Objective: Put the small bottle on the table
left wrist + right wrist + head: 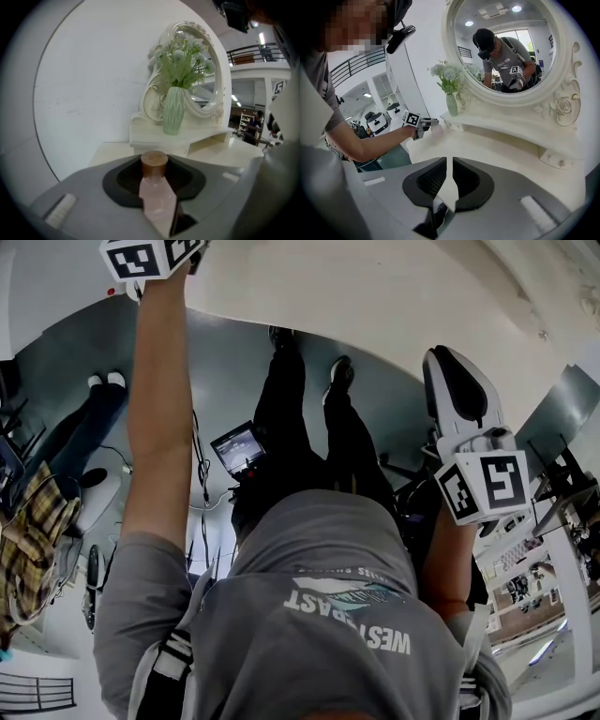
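Left gripper view only: small bottle (pixel 158 201), pale pink with a brown cap (pixel 154 161), pinched between the left gripper (pixel 157 169) jaws, dark pads pressed to its two sides. Right gripper view only: right gripper (pixel 449 161) jaws brought together, a thin slit of tabletop showing between them, nothing in it. The same view catches the left gripper (pixel 423 124) from afar, on an outstretched arm over the table's left end; the bottle at its tips is too small to make out there, and I cannot tell whether it touches the top. Head view shows neither set of pads, just the left marker cube (pixel 150 257) at the top edge and the right gripper (pixel 452 371) at the curved table rim. Surface: white dressing table (pixel 501 150), bare top, with a raised shelf (pixel 159 137) at the back. On the shelf stand a ribbed green vase (pixel 173 110) of pale flowers (pixel 180 63) and an oval mirror (pixel 511 47) in a carved white frame, which reflects the person with head camera. Room: open hall, white wall, railed upper gallery, ceiling lights, grey-green floor, bystanders' legs, a small screen (pixel 237 446). Bottle's long axis runs along the gripper's pointing line, cap end leading away from the camera toward the vase and shelf.
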